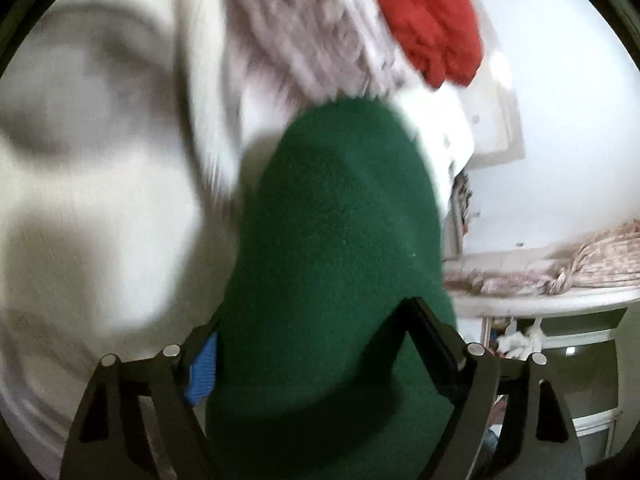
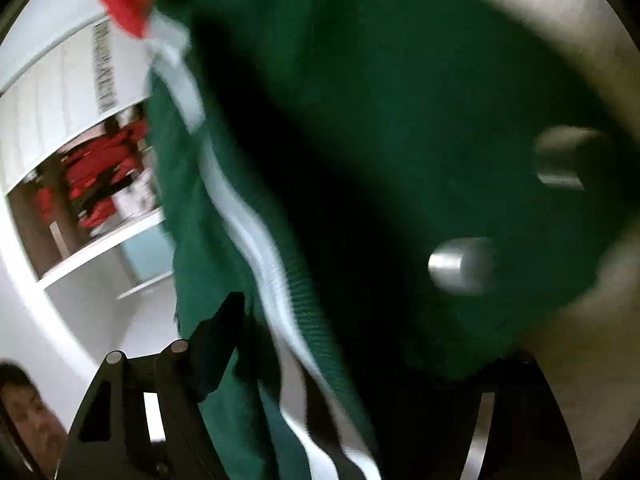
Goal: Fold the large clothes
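Note:
A dark green knit garment [image 1: 332, 240] fills the middle of the left wrist view and runs down between the two black fingers of my left gripper [image 1: 312, 320]. The jaws stand apart with the cloth bunched between them. In the right wrist view the same green garment [image 2: 400, 160], with a white stripe [image 2: 256, 252] along a ribbed edge, drapes over my right gripper [image 2: 320, 320]. Only its left finger [image 2: 216, 332] shows; the right one is hidden by cloth. Both views are blurred.
A white surface [image 1: 100, 200] lies to the left, with a pale knit item [image 1: 304, 32] and a red garment [image 1: 432, 20] at the top. A white table [image 1: 560, 300] with patterned cloth stands right. A shelf with red items [image 2: 100, 176] shows left.

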`<state>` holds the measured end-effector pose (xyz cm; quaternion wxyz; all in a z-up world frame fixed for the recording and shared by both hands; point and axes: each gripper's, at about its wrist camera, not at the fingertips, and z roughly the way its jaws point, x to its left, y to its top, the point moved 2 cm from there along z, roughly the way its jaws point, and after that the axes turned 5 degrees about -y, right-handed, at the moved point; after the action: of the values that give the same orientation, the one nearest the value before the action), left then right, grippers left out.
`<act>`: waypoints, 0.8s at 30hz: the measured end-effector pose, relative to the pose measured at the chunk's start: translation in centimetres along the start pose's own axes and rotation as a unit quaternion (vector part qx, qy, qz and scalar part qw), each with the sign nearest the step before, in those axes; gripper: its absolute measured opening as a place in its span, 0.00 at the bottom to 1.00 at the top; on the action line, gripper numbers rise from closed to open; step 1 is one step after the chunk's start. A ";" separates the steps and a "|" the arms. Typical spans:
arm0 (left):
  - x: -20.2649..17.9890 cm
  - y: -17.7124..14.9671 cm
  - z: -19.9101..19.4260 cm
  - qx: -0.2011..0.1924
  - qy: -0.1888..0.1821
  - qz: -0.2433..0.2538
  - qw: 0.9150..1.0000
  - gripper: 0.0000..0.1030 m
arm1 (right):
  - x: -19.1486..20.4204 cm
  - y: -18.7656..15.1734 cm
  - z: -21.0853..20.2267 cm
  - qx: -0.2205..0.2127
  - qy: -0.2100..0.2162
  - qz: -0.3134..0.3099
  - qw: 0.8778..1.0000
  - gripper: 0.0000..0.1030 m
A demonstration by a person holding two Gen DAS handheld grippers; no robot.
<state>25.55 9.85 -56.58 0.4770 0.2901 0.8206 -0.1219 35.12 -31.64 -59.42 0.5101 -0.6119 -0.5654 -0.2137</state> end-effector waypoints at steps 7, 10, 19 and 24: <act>-0.1 6.1 0.9 0.055 0.178 0.134 0.973 0.80 | 0.0 -6.8 3.3 -0.051 -0.072 0.046 0.995 0.70; -0.2 5.2 0.9 0.057 0.192 0.151 0.968 0.82 | -1.5 -8.4 3.6 -0.064 -0.058 0.087 0.992 0.70; 0.5 3.7 1.5 0.064 0.212 0.156 0.963 1.00 | 8.7 -11.8 -1.8 -0.231 -0.219 0.003 0.948 0.14; -1.0 3.9 1.6 0.076 0.245 0.190 0.948 1.00 | 7.6 -8.8 -0.4 -0.143 -0.293 0.046 0.944 0.24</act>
<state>29.32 11.86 -56.25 0.2524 0.4964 0.8304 -0.0162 29.28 -29.77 -49.58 0.2389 -0.7394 -0.6244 -0.0796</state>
